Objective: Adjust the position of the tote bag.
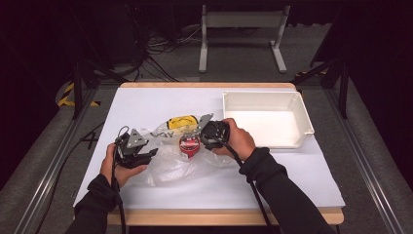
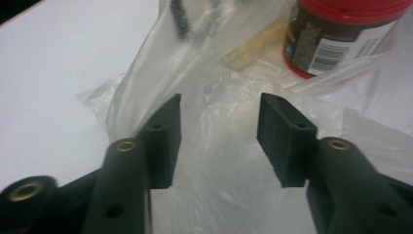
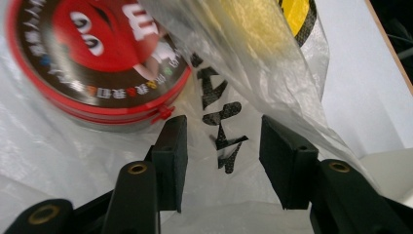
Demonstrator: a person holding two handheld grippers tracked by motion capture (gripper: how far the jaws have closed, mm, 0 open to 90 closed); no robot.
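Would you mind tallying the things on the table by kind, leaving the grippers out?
Clear plastic bag: 1
Red-lidded round tub: 1
Yellow item behind the tub, kind unclear: 1
White bin: 1
Total: 4

We count one clear plastic bag (image 1: 170, 161), one red-lidded candy tub (image 1: 189, 144), one yellow packet (image 1: 181, 120), one white tray (image 1: 265, 119), and two claws: left (image 1: 152, 154), right (image 1: 200, 134).
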